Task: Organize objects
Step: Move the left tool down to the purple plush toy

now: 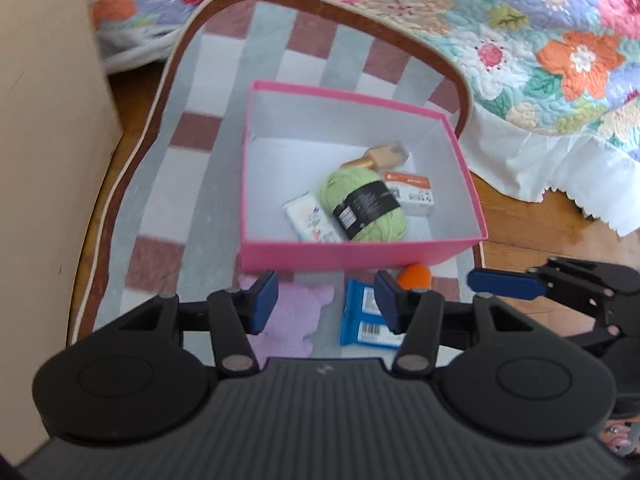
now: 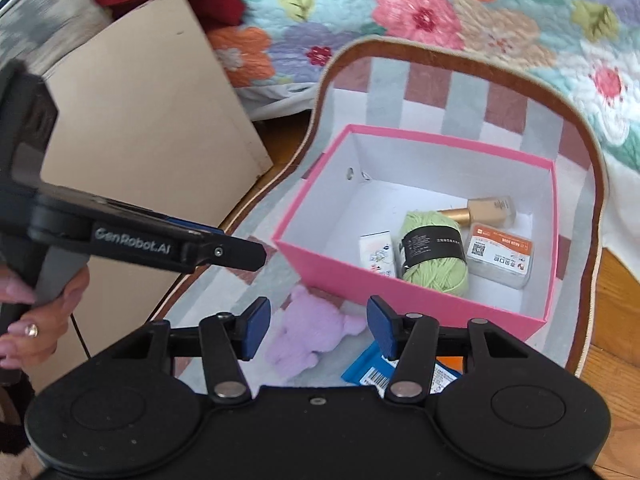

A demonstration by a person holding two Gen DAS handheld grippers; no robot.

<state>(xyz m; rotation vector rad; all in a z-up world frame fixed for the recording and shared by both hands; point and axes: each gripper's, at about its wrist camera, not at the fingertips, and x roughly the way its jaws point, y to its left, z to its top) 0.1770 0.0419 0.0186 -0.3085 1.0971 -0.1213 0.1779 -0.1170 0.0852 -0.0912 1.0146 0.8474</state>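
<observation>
Pink box holds yarn and three small items; just outside it lie purple toy, blue packet, orange thing; both claws, left claw and right claw, gape empty.

Right claw open, nothing between pads, above purple plush toy on checked mat. Pink box holds green yarn, bottle, two small packs. Left claw enters from left.
</observation>
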